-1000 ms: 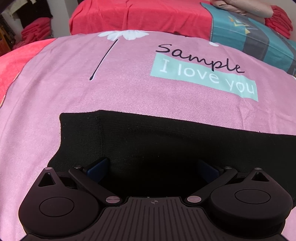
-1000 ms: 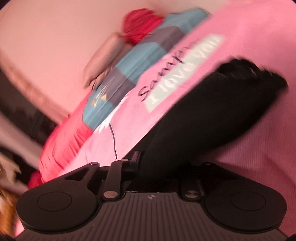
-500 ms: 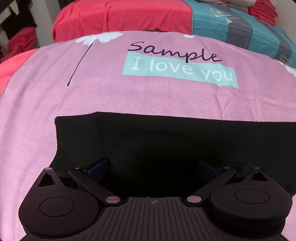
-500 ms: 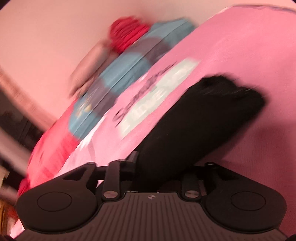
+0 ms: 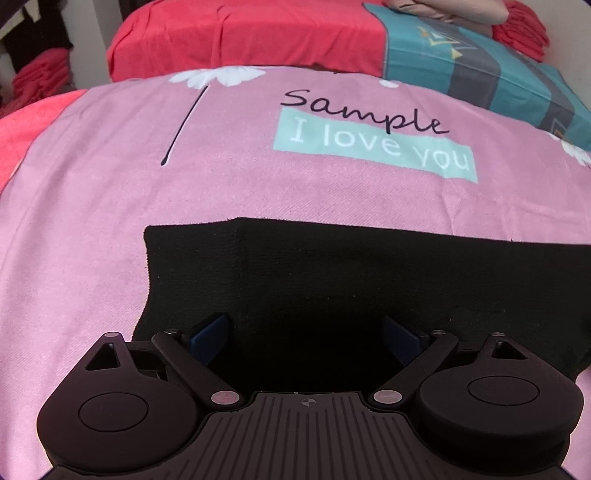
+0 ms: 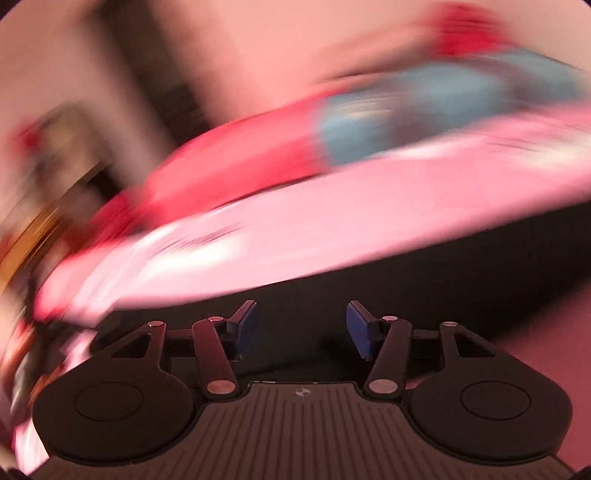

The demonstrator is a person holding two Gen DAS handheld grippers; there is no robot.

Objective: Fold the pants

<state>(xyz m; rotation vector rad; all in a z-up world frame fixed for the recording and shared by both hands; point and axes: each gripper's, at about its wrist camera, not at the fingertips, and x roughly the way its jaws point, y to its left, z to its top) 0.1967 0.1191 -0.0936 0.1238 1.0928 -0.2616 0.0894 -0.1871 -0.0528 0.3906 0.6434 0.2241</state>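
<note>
My left gripper [image 5: 304, 338] hangs wide over the near edge of the black pants [image 5: 369, 280], nothing pinched. My right gripper [image 6: 301, 328] is opening, its blue pads [image 6: 357, 328] apart and empty above dark cloth. The pants lie flat on the pink sheet [image 5: 258, 177]; beyond it, a red cover [image 5: 240, 33].

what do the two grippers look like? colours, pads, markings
Both match. Left gripper and right gripper: matte black, ribbed centre plate with a small crosshair mark, two round disc housings, linkage arms with silver pivot pins, blue pads. No cables, hands or sleeves in view.
</note>
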